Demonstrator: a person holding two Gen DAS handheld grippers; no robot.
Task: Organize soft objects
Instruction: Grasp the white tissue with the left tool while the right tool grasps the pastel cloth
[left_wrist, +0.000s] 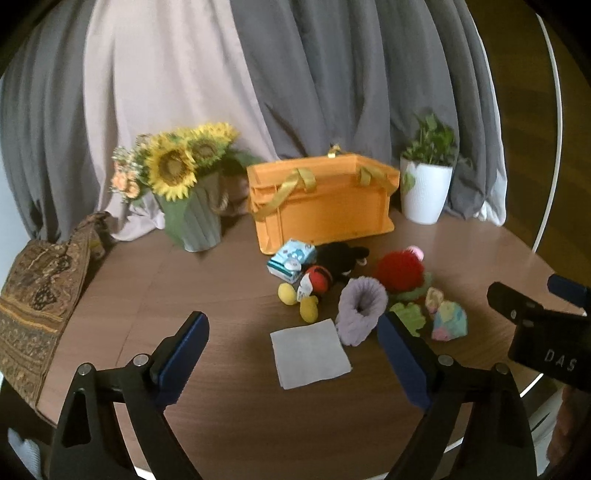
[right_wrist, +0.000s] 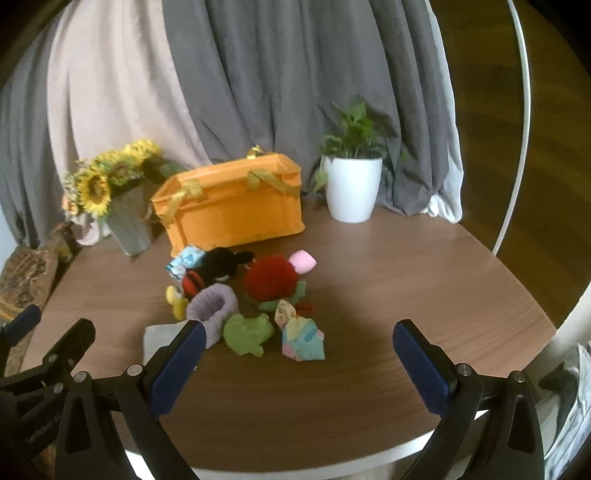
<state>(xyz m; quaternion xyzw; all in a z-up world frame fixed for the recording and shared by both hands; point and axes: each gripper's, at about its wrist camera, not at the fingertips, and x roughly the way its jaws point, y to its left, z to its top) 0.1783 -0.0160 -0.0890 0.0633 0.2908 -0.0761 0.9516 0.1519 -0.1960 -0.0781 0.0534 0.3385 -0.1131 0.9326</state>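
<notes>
An orange crate (left_wrist: 321, 201) with yellow ribbon handles stands at the back of the round wooden table (left_wrist: 221, 277); it also shows in the right wrist view (right_wrist: 232, 210). In front of it lies a pile of soft things: a lilac fuzzy sock (left_wrist: 360, 308), a red fluffy toy (left_wrist: 399, 271), a black plush (left_wrist: 340, 256), a ladybug toy (left_wrist: 317, 280), a tissue pack (left_wrist: 290, 260), a green piece (right_wrist: 245, 332), a pastel cube (right_wrist: 303, 339) and a grey cloth (left_wrist: 310, 352). My left gripper (left_wrist: 291, 336) is open above the cloth. My right gripper (right_wrist: 295, 341) is open above the pastel cube.
A sunflower vase (left_wrist: 188, 192) stands left of the crate and a white plant pot (left_wrist: 424, 188) right of it. A patterned cloth (left_wrist: 37, 295) hangs over the table's left edge. Grey and pale curtains hang behind. The right gripper's body (left_wrist: 543, 332) shows at the left view's right edge.
</notes>
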